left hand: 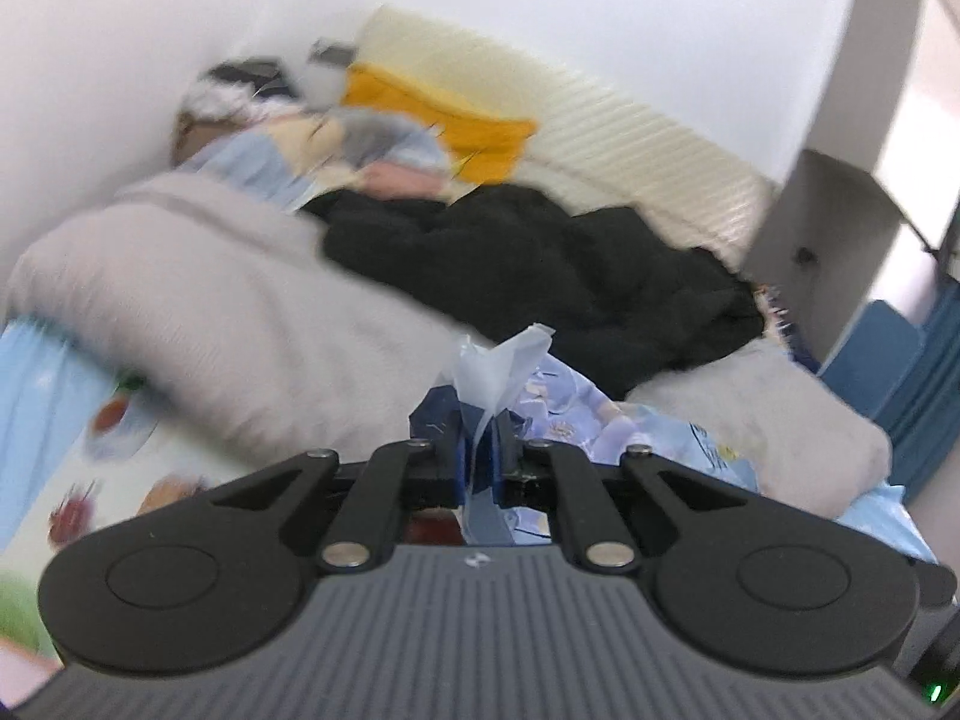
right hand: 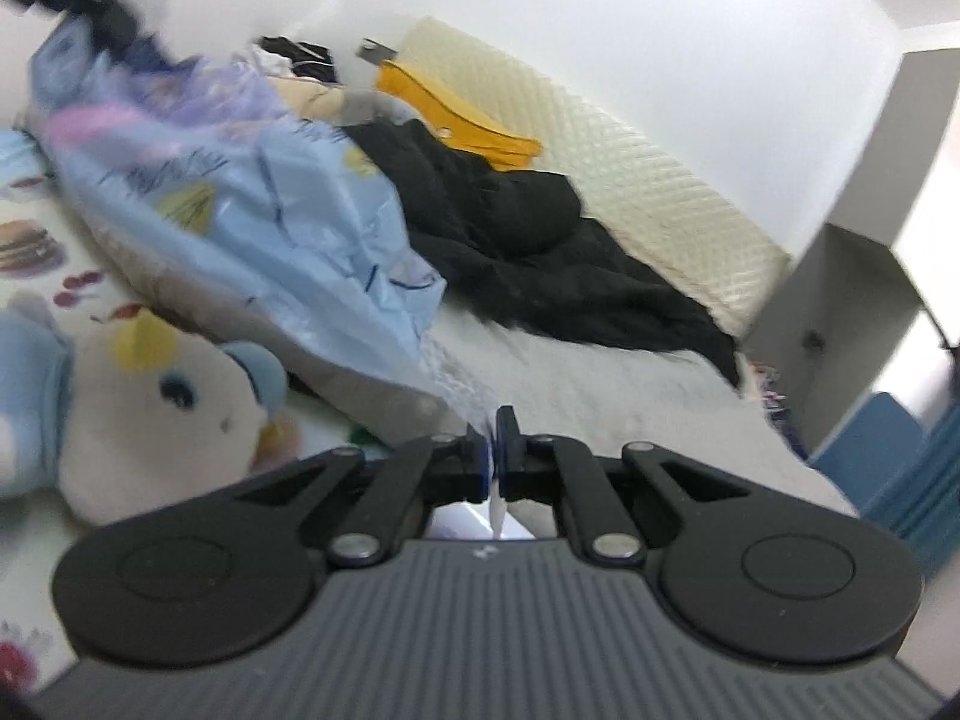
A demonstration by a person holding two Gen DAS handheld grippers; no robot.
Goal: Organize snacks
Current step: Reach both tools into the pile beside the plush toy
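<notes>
A light blue printed plastic snack bag (right hand: 270,192) hangs stretched over the bed between both grippers. In the left wrist view my left gripper (left hand: 480,438) is shut on a bunched edge of the bag (left hand: 510,360), which sticks up between its fingers. In the right wrist view my right gripper (right hand: 493,456) is shut on the bag's thin lower corner. The bag rises from there to the upper left, where a dark blurred shape, seemingly the left gripper (right hand: 114,18), holds its other end. What is inside the bag is hidden.
A grey blanket (left hand: 228,300), a black garment (right hand: 510,228), a yellow cloth (left hand: 444,108) and a cream mat (right hand: 630,168) lie on the bed. A white and blue plush toy (right hand: 168,396) rests at front left. A white cabinet (right hand: 840,312) stands at right.
</notes>
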